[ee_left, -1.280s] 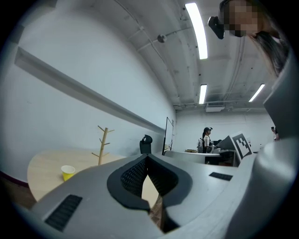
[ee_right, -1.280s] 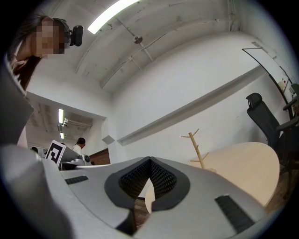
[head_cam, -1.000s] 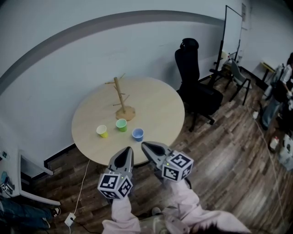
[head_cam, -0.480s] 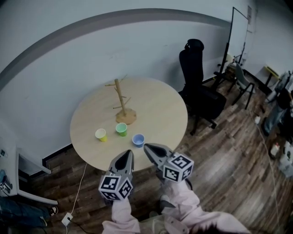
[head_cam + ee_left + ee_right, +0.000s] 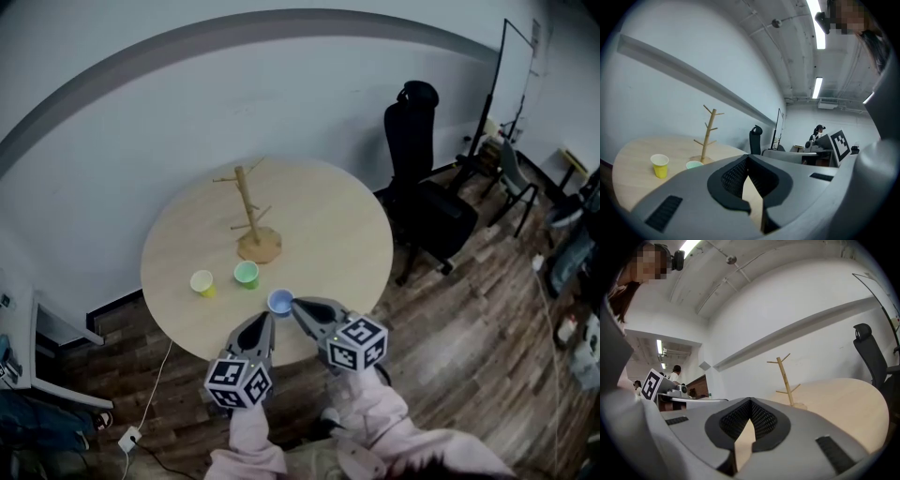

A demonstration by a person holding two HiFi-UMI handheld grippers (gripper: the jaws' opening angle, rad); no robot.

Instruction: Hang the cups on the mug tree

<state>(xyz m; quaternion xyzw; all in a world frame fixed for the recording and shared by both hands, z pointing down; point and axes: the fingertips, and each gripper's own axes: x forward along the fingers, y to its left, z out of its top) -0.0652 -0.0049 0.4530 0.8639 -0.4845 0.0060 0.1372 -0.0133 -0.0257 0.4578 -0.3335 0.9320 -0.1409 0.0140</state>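
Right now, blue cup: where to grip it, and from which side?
Probably the near wall at the rim of the blue cup, one jaw inside and one outside, coming in from the near edge of the table. It stands upright, mouth up, and no handle shows. The right gripper sits beside it on that side, but its jaws are shut, so open first.
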